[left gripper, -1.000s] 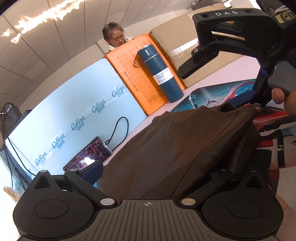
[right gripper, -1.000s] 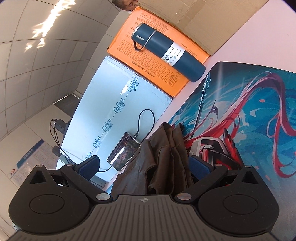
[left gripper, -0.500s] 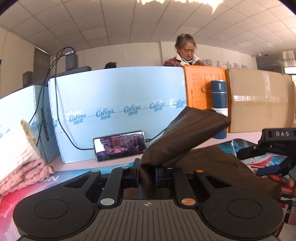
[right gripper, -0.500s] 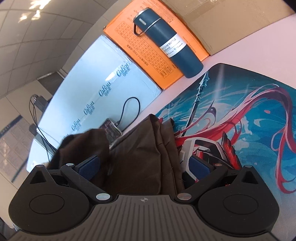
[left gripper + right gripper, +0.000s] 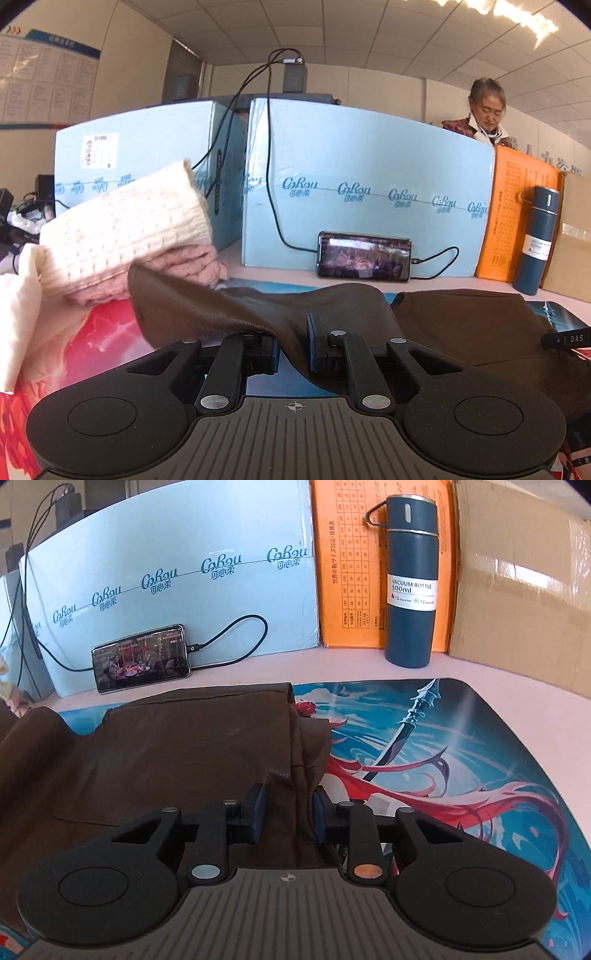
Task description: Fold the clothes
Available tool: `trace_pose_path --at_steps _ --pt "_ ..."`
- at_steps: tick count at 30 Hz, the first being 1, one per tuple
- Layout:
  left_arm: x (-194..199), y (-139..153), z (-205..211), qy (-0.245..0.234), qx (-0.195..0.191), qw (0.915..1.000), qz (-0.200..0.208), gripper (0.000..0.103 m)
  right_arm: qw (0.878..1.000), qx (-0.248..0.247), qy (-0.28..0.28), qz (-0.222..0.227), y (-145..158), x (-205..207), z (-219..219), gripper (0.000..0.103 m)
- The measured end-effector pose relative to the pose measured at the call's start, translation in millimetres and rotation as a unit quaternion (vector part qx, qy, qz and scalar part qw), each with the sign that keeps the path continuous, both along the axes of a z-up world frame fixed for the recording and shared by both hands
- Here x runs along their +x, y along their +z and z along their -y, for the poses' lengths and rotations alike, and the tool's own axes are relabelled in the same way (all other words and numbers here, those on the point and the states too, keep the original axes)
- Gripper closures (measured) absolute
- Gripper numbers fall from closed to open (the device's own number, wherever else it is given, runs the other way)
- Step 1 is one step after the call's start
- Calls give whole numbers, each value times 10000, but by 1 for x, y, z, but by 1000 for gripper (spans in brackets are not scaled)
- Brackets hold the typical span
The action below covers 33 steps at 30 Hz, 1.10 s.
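Observation:
A dark brown garment (image 5: 461, 325) lies folded on the printed mat (image 5: 461, 746). In the left wrist view its left part (image 5: 207, 306) is lifted and drapes over my left gripper (image 5: 291, 347), whose jaws stand slightly apart with the cloth between them. In the right wrist view the garment (image 5: 166, 753) fills the left half. My right gripper (image 5: 288, 812) has its jaws closed partway around the garment's bunched right edge (image 5: 306, 760). The right gripper's tip shows at the left wrist view's right edge (image 5: 569, 338).
A stack of cream and pink knitwear (image 5: 122, 229) sits at the left. Blue boxes (image 5: 177, 576), a phone (image 5: 142, 659) on a cable, an orange box (image 5: 351, 572), a blue vacuum bottle (image 5: 410, 579) and a cardboard box (image 5: 517, 587) line the back. A person (image 5: 485, 110) sits behind.
My left gripper swung left and lower, its jaws loosening on the brown cloth. My right gripper levelled out and its jaws narrowed around the garment's right edge.

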<state>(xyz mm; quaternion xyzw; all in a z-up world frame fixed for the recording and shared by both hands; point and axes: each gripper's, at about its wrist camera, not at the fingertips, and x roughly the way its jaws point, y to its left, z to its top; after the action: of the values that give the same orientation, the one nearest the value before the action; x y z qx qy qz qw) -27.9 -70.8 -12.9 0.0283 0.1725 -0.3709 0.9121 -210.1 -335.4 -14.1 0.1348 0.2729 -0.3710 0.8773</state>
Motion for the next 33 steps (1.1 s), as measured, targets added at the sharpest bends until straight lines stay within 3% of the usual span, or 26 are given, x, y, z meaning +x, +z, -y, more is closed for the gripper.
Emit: trace_pose_path --at_steps 2,13,16,17,18,19,20,21,22,24,26,29,33 --pt "7 -3 2 -55 88 9998 -187 90 9994 -301 -67 -181 1 5 1 93" --pt "22 -7 59 -682 467 9965 -144 89 9977 -385 -442 -344 3 25 51 94" --pt "38 -9 63 -618 544 9959 -375 78 9977 -299 -518 -324 3 25 63 94" --pt "46 -10 58 -457 546 9961 -522 66 9981 -244 -496 -285 3 24 65 94" --pt "53 -11 54 -284 549 9959 -653 44 9984 -190 -482 -243 4 22 67 94" --pt "58 -10 48 2 564 9965 -615 35 9986 -138 -477 -200 4 20 69 93" --pt "63 -10 42 282 581 9963 -576 23 9987 -93 -477 -167 5 18 71 88" --pt "68 -9 37 506 625 9954 -522 20 9988 -61 -475 -128 7 16 74 82" --pt "74 -7 31 744 669 9939 -459 19 9989 -48 -462 -64 9 14 77 78" --pt "83 -3 21 1226 702 9893 -357 16 9990 -43 -424 91 14 10 83 59" --pt "86 4 13 1385 548 9883 -331 14 9989 -29 -378 277 19 7 90 45" --pt "75 11 20 743 407 9961 -263 8 9980 26 -228 582 25 9 100 30" --pt "42 8 57 -279 828 9959 246 7 9946 138 30 1028 30 16 111 19"
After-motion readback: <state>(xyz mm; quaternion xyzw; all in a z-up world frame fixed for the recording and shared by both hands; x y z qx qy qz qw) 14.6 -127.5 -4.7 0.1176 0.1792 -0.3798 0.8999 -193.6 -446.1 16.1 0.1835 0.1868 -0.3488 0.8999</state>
